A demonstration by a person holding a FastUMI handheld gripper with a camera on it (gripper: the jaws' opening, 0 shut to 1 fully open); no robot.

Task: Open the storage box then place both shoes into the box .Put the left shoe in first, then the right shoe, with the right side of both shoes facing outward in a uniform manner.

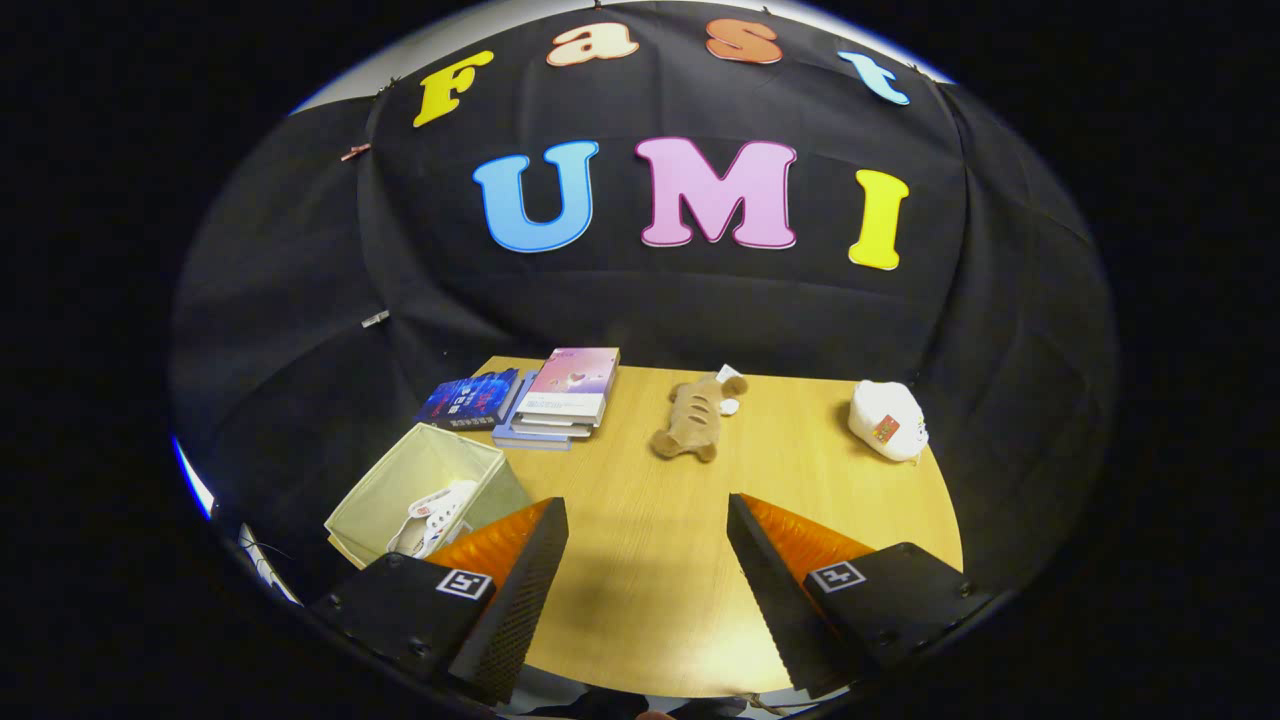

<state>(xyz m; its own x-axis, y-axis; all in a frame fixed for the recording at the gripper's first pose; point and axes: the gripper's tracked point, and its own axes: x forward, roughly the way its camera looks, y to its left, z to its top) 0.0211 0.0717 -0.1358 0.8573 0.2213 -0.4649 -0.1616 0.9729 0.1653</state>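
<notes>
One white shoe [432, 515] lies in the pale cloth box [372, 500]; looks light, bendy; grab its heel; gripper [647, 530] fingers apart, holding nothing.

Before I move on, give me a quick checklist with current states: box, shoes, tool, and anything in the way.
1. Pale green fabric storage box open: ok, its top is open, beside the wooden table.
2. Footwear in box: ok, a white shoe lies inside.
3. Both shoes in: cannot tell, the heap is too unclear to count.
4. Right sides facing outward: cannot tell.
5. Tool free: ok, fingers spread apart, nothing between them.
6. Clutter: ok, stacked books, brown plush toy and white plush toy lie beyond the fingers.
</notes>
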